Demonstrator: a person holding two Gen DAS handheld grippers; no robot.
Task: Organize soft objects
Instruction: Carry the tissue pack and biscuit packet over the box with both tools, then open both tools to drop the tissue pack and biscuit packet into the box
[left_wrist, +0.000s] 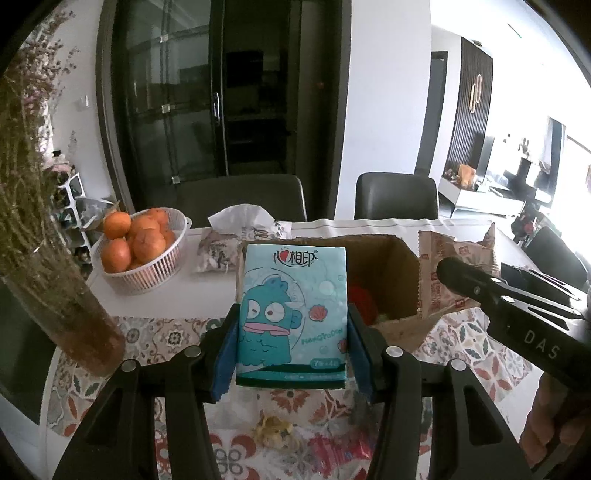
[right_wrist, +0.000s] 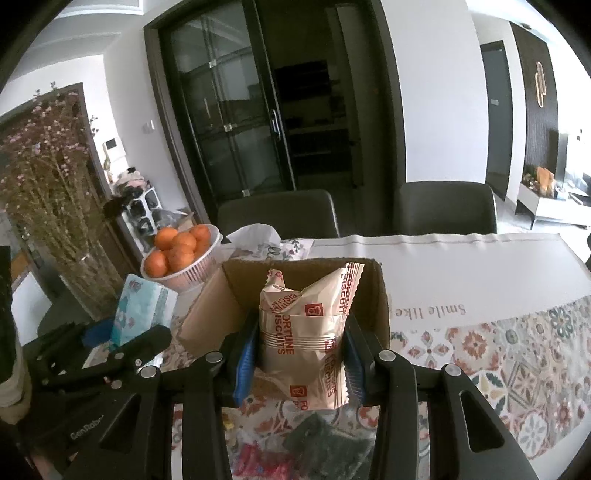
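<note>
Left gripper (left_wrist: 291, 347) pinches a tissue pack (left_wrist: 291, 314), right gripper (right_wrist: 301, 362) a biscuit packet (right_wrist: 306, 332), above the patterned tablecloth (right_wrist: 517, 362); dark chairs (right_wrist: 443, 206) stand beyond.

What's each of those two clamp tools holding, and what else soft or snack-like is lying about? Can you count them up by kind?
Tissue packs: 2, the blue cartoon pack in the left gripper and the floral pack by the orange basket
Biscuit packets: 1, in the right gripper
Cardboard boxes: 1
Total: 4
</note>
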